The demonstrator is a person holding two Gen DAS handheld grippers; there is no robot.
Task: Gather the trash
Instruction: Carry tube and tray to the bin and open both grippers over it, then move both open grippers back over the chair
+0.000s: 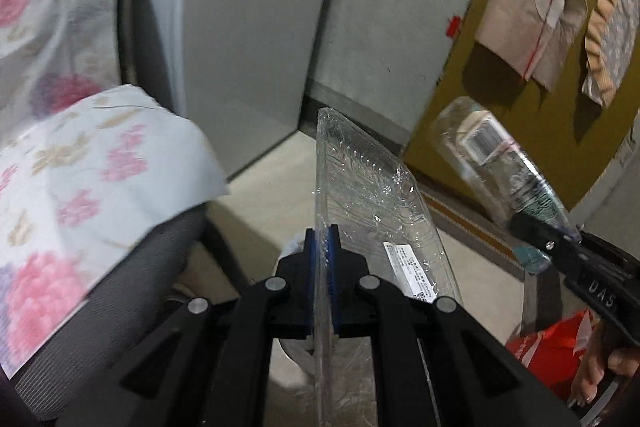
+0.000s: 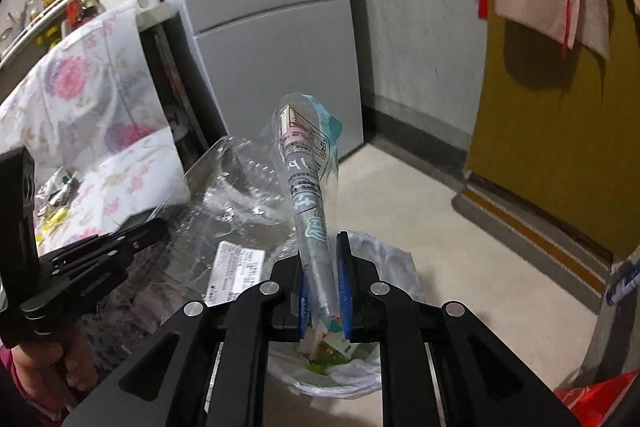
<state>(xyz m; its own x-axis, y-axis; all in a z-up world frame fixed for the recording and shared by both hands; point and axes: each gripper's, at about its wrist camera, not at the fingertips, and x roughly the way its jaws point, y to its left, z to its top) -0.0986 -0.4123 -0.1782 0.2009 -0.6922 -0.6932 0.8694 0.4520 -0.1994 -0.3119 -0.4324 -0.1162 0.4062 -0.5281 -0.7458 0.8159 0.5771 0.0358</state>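
Here, clear tray (image 1: pixel 360 187) edgewise between jaws — wrapper (image 2: pixel 310 195) likewise.

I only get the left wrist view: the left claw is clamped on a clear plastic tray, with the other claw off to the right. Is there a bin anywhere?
Observer: Yes. The right wrist view shows a round bin lined with a white plastic bag on the floor, right below the right claw.
Operator: Anything in it already?
Observer: Scraps of green and pale packaging lie at the bottom.
Operator: Is there more to pick up after this?
Observer: Small bits of litter lie on the floral tablecloth at the left of that view.
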